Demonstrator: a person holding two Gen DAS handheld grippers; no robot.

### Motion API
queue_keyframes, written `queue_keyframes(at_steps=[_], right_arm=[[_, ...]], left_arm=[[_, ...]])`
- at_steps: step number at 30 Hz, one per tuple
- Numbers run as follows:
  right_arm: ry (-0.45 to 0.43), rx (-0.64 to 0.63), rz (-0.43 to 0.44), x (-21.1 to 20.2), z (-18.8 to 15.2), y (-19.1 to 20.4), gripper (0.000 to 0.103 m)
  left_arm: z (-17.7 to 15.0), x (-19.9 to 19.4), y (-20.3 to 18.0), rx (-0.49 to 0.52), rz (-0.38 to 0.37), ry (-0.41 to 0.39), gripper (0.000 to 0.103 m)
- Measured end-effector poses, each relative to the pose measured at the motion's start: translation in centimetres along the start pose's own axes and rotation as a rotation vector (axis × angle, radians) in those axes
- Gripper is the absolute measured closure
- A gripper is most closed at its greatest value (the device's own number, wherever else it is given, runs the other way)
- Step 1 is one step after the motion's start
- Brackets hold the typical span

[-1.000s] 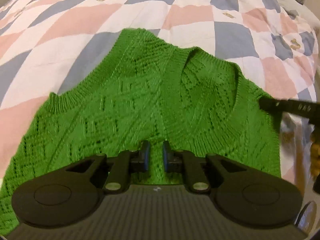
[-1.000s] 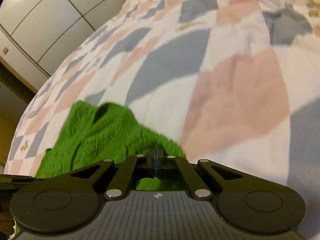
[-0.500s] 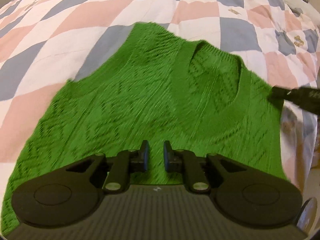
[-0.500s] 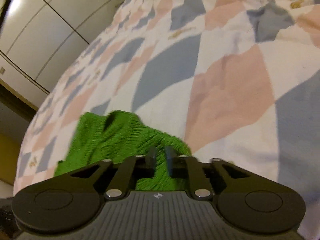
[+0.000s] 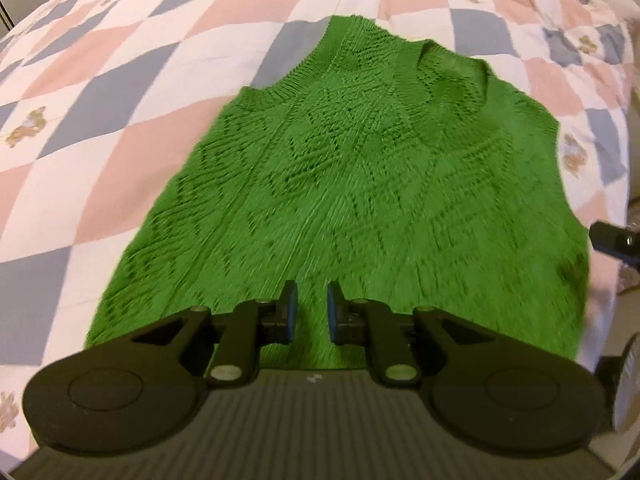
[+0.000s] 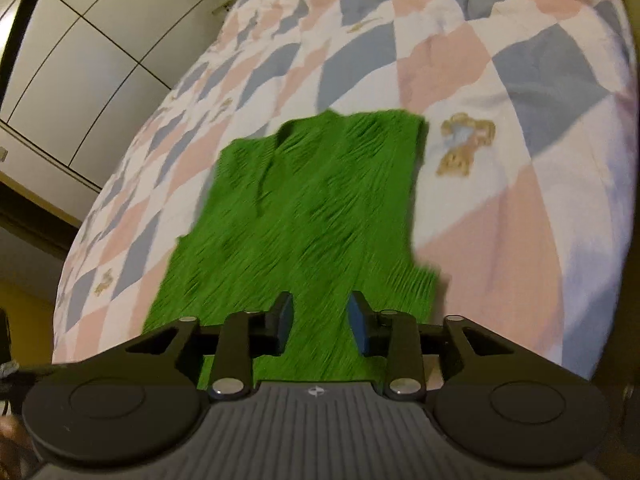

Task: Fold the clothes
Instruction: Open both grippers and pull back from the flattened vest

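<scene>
Both grippers now parted and empty: left gripper point(image 5: 308, 312) slightly, right gripper point(image 6: 318, 328) wider, shut on cloth a second ago. Green knit vest point(image 5: 360, 184) released, spread flat on checked quilt point(image 5: 120, 80), neckline far. Probably smoothed, ready for first fold.

Green knit vest point(image 5: 360, 184), openwork diamond pattern w/ ribbed neck band, lies ahead of both pairs of jaws. Quilt point(image 5: 120, 80) under it: pink, grey-blue & white diamond patchwork w/ small tan bear motifs, one point(image 6: 464, 142) right of the right jaws. Grippers black; pads point(image 5: 291, 312) blue. Cupboard doors point(image 6: 80, 60) far left of the right jaws: off-white, dark seams.
</scene>
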State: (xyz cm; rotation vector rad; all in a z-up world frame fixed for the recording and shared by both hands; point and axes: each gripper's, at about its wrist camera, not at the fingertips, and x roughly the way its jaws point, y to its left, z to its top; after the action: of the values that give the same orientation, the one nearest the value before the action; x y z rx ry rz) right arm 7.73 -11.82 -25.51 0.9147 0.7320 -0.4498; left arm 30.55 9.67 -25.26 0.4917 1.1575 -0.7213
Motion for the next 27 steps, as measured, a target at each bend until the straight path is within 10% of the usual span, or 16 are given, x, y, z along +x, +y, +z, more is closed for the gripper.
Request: queue_keyframes(at_steps=[13, 27], right_arm=[[0.035, 0.029, 0.012, -12.9, -10.9, 7.2, 0.048], [0.109, -0.060, 0.040, -17.7, -16.1, 10.5, 0.047]], left_arm=[[-8.3, -12.2, 0.9, 0.087, 0.004, -0.009, 0.087], [-13.5, -19.5, -1.6, 0.081, 0.015, -0.067, 0.084]])
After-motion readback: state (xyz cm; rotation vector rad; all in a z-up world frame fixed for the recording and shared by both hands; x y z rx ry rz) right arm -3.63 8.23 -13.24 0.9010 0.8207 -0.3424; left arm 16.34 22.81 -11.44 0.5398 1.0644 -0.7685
